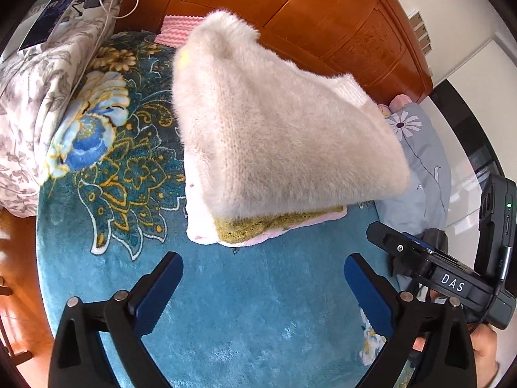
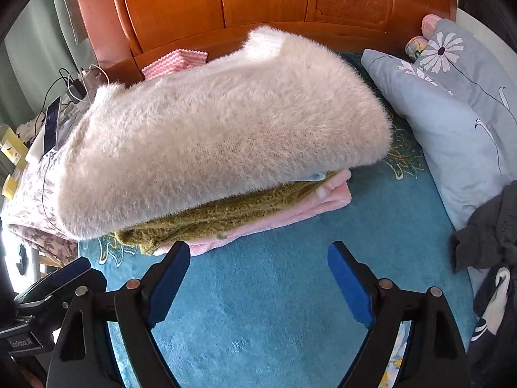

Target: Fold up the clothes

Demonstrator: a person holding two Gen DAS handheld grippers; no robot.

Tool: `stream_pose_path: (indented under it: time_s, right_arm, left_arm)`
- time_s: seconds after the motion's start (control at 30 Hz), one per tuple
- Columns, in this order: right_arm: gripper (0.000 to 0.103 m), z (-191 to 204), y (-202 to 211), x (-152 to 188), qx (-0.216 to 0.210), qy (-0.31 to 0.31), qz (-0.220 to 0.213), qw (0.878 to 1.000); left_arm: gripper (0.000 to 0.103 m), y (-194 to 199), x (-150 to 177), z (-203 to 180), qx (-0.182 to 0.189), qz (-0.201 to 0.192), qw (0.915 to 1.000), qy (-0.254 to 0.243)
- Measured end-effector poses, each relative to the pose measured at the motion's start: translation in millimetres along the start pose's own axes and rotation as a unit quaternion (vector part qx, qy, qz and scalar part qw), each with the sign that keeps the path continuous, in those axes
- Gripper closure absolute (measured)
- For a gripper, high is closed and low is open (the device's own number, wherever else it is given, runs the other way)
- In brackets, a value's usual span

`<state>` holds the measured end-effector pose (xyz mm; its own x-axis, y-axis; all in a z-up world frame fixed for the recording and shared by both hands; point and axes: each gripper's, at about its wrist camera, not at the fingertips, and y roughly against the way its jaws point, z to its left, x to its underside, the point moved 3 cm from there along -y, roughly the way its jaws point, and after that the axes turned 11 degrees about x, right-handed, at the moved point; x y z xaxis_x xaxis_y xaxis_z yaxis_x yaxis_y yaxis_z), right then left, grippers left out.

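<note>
A folded fluffy cream sweater (image 1: 278, 135) (image 2: 226, 129) lies on top of a stack on the bed. Under it show an olive-green knit (image 1: 258, 224) (image 2: 206, 216) and a pink garment (image 1: 284, 226) (image 2: 290, 213). My left gripper (image 1: 263, 266) hangs just in front of the stack, open, with only the blue blanket between its fingers. My right gripper (image 2: 258, 258) is open too, close to the stack's front edge, with nothing between its blue pads. The right gripper's body (image 1: 452, 278) shows at the right of the left wrist view.
A teal floral blanket (image 1: 226, 307) (image 2: 274, 307) covers the bed. A wooden headboard (image 1: 323, 16) (image 2: 258, 0) stands behind. A grey daisy pillow (image 2: 452, 113) and dark clothes (image 2: 491, 242) lie to the right. A floral quilt (image 1: 38, 97) with cables and a device lies left.
</note>
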<state>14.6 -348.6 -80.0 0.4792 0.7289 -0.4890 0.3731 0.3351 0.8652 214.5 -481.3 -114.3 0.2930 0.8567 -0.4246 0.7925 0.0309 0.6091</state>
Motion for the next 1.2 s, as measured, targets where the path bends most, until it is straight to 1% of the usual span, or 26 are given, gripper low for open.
stream_pose_path:
  time_s: [0.17, 0.37, 0.83, 0.97, 1.2]
  right_arm:
    - [0.005, 13, -1, -3, 0.003, 0.007, -0.005, 1.000]
    - [0.005, 25, -3, -6, 0.014, 0.021, -0.003, 1.000]
    - [0.005, 33, -6, -8, 0.022, 0.033, 0.003, 0.999]
    - [0.005, 34, -5, -8, 0.020, 0.034, 0.004, 0.999]
    - [0.005, 33, -1, -8, 0.019, 0.030, 0.002, 0.999]
  left_arm:
    - [0.000, -1, -4, 7, 0.006, -0.004, 0.9999, 0.008]
    - [0.000, -2, -3, 8, 0.008, -0.004, 1.0000, -0.001]
    - [0.000, -2, -4, 2, 0.011, -0.005, 0.9998, -0.015]
    - [0.000, -1, -4, 3, 0.017, -0.007, 0.9998, -0.010]
    - [0.000, 5, -5, 0, 0.026, -0.027, 0.9992, -0.012]
